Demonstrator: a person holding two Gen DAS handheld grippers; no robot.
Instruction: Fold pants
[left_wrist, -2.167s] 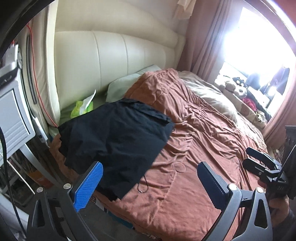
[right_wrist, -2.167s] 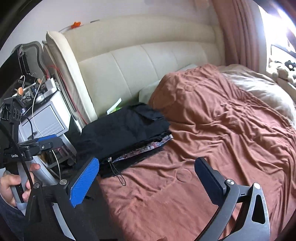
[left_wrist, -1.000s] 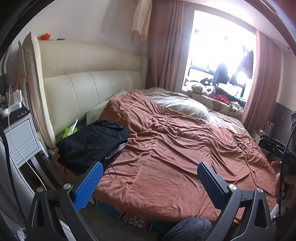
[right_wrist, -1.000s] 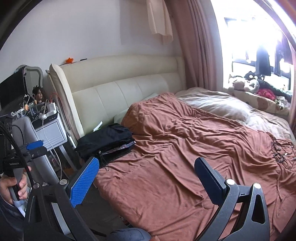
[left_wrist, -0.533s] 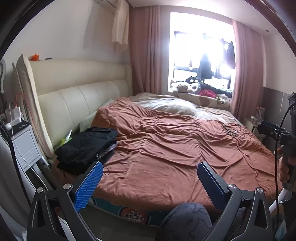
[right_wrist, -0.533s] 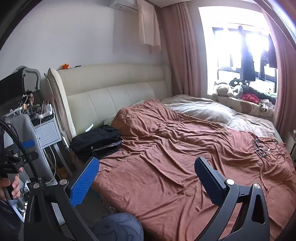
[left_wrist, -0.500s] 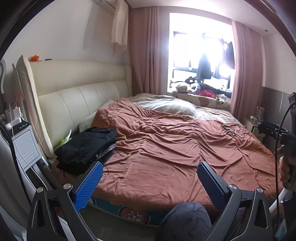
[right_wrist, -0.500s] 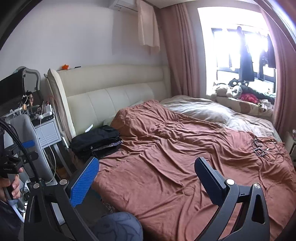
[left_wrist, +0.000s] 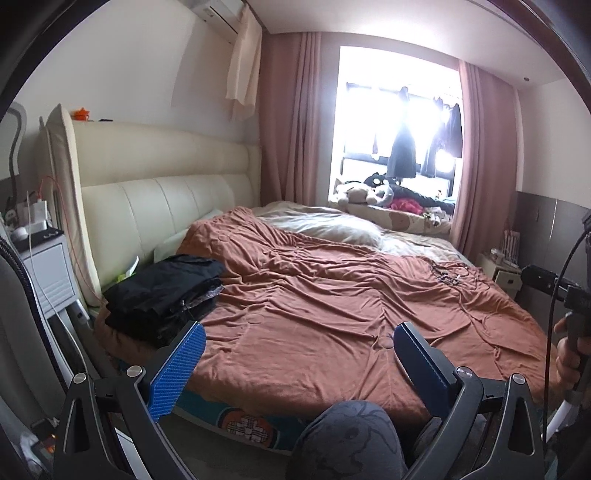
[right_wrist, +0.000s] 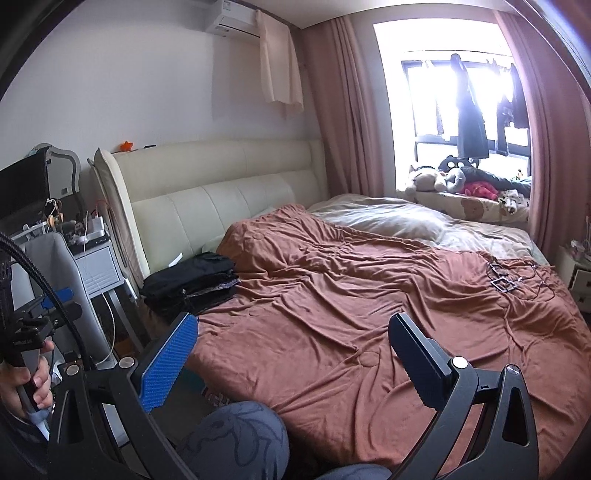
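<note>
Left wrist view, from the left edge across: a white nightstand (left_wrist: 44, 273) beside the cream headboard (left_wrist: 155, 199), then the pants (left_wrist: 162, 291), folded into a black stack on the near left corner of the bed (left_wrist: 332, 314), lying on the rust blanket (left_wrist: 314, 325). The left gripper (left_wrist: 295, 354) hangs released above the bed's near edge, jaws spread wide and holding nothing, well apart from the pants. A grey pillow (left_wrist: 325, 225) lies past the blanket near the window (left_wrist: 399, 118), where stuffed toys (left_wrist: 365, 190) sit on the sill between pink curtains (left_wrist: 484, 155). At the far right a hand (left_wrist: 569, 350) grips a handle.

Right wrist view: a hand (right_wrist: 26, 380) at the left edge holds the other tool's handle; next come the nightstand (right_wrist: 96, 269), the headboard (right_wrist: 221, 188) and the pants (right_wrist: 192, 280) at the bed's left corner. The right gripper (right_wrist: 291, 350) is also released, jaws wide apart over the blanket (right_wrist: 369, 314), clear of the pants. Cables (right_wrist: 509, 280) lie on the blanket's right side
</note>
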